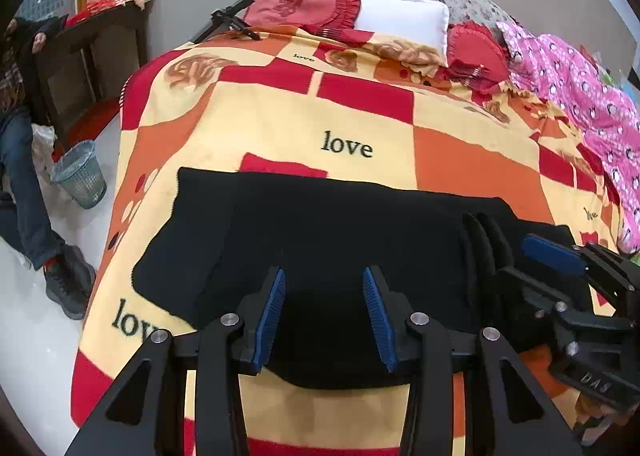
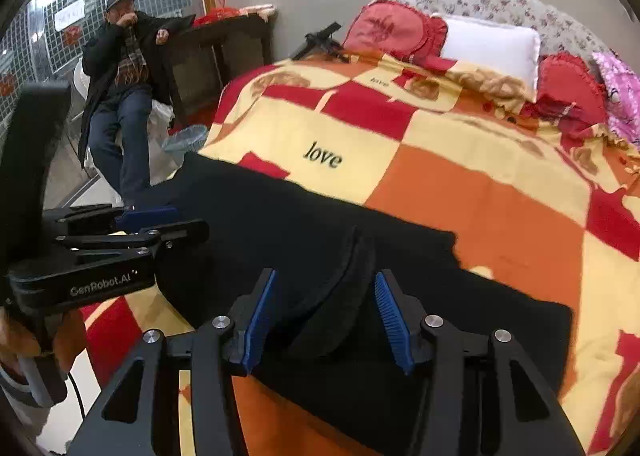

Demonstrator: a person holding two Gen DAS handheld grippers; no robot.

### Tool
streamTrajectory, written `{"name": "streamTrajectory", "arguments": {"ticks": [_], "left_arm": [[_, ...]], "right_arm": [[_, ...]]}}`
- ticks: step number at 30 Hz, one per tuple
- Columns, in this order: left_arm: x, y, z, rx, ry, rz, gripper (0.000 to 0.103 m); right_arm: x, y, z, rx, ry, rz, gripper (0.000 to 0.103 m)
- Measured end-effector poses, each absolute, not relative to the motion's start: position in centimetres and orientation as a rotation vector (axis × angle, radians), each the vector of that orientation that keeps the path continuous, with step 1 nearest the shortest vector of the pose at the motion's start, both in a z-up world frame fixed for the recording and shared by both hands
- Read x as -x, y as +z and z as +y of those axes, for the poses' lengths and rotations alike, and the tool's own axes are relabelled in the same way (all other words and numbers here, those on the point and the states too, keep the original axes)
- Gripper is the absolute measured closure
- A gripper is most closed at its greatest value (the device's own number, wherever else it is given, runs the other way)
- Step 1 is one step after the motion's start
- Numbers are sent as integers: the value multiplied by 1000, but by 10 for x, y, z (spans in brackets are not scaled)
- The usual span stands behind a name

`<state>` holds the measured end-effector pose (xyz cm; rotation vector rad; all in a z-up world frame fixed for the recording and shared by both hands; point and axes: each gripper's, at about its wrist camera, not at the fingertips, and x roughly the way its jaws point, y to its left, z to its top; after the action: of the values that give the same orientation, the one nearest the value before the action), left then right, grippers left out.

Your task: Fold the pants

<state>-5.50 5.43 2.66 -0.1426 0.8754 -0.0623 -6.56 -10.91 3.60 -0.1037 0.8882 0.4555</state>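
Observation:
Black pants (image 1: pixel 320 223) lie flat across the near end of a bed covered by a red, orange and yellow checked blanket (image 1: pixel 280 115). My left gripper (image 1: pixel 324 272) hovers over their near edge, open, with flat black cloth under the gap and its blue pads clear of it. My right gripper (image 2: pixel 326 274) is beside it on the right, also over the pants (image 2: pixel 280 223). A raised ridge of cloth (image 2: pixel 344 280) stands between its spread fingers, and the pads do not visibly press on it. Each gripper shows in the other's view: the right gripper (image 1: pixel 516 260) and the left gripper (image 2: pixel 180 219).
Red pillows (image 1: pixel 304 3), a white pillow (image 1: pixel 404 19) and a pink quilt (image 1: pixel 580 95) lie at the bed's far end. A person (image 2: pixel 120 87) sits left of the bed by a dark cabinet (image 1: pixel 92 51), with a mesh waste basket (image 1: pixel 80 171) on the floor. A black tool (image 1: pixel 228 21) rests on the far left corner.

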Motion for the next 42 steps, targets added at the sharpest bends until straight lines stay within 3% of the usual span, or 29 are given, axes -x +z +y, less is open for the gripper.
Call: {"name": "streamTrajectory", "arguments": {"ticks": [9, 15, 25, 31, 35, 42], "left_arm": [[62, 19, 67, 183, -48, 887, 59], [60, 17, 71, 206, -61, 885, 56], [66, 20, 94, 248, -70, 851, 52], [65, 16, 102, 267, -102, 861, 52], [68, 23, 112, 288, -121, 854, 52], [90, 27, 140, 365, -98, 836, 42]], "right_arm": [[51, 12, -116, 84, 390, 949, 49], [50, 7, -108, 60, 413, 962, 27], [56, 20, -100, 77, 416, 939, 28], [51, 9, -91, 77, 388, 949, 17], [50, 23, -79, 118, 389, 934, 17], [33, 42, -49, 146, 440, 879, 12]]}}
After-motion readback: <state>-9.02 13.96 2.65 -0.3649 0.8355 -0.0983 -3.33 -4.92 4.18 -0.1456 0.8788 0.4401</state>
